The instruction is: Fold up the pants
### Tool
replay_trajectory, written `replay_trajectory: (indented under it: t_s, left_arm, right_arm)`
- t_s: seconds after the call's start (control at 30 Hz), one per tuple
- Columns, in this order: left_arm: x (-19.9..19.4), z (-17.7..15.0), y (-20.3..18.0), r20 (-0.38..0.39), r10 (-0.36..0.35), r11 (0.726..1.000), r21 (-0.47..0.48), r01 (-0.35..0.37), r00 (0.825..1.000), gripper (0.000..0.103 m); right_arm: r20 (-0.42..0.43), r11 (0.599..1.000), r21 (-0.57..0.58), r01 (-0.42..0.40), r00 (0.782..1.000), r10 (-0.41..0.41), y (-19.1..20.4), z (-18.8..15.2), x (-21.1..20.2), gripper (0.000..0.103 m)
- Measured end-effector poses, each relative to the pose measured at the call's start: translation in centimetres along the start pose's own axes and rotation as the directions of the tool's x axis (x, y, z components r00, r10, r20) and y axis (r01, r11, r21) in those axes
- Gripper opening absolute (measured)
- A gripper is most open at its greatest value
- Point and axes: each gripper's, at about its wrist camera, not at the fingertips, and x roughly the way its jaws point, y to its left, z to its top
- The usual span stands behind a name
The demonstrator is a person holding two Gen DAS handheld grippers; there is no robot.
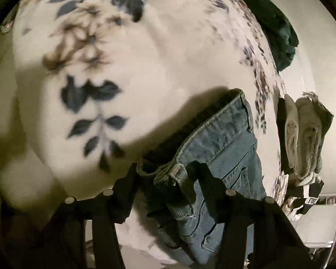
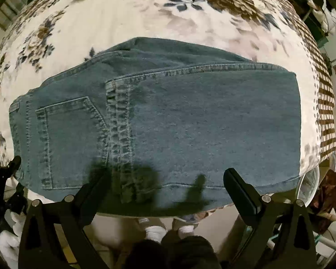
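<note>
The jaws of the left gripper look pinched on the waist end of the pants; the right gripper is wide open at their near edge. The pants lie sideways on the bed.

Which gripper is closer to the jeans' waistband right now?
Left. The left gripper has the waistband of the jeans between its jaws; the right gripper hangs open over the folded legs' near edge, away from it.
</note>
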Motion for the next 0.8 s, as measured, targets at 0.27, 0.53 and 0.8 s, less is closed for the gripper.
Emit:
replay_trajectory:
  t_s: [0.27, 0.53, 0.8]
  left_arm:
    - [0.3, 0.2, 0.9, 0.025, -0.117, 0.988, -0.095, 0.119, 0.993, 0.074]
    - [0.6, -2.0, 1.7, 0.015, -0.191, 0.969, -0.158, 0.191, 0.981, 0.076]
    - [1.1, -0.8, -0.7, 0.101, -0.128, 0.988, -0.078, 0.136, 0.987, 0.032]
  right_arm:
    - [-0.019, 0.999, 0.015, -0.03, 0.999, 0.03, 0.0, 0.0, 0.2, 0.102]
    - [-0.024, 0.998, 0.021, -0.059, 0.998, 0.06, -0.4, -0.2, 0.5, 0.102]
    - [-0.012, 0.995, 0.042, -0.095, 0.995, 0.096, -1.9, -0.4, 0.8, 0.102]
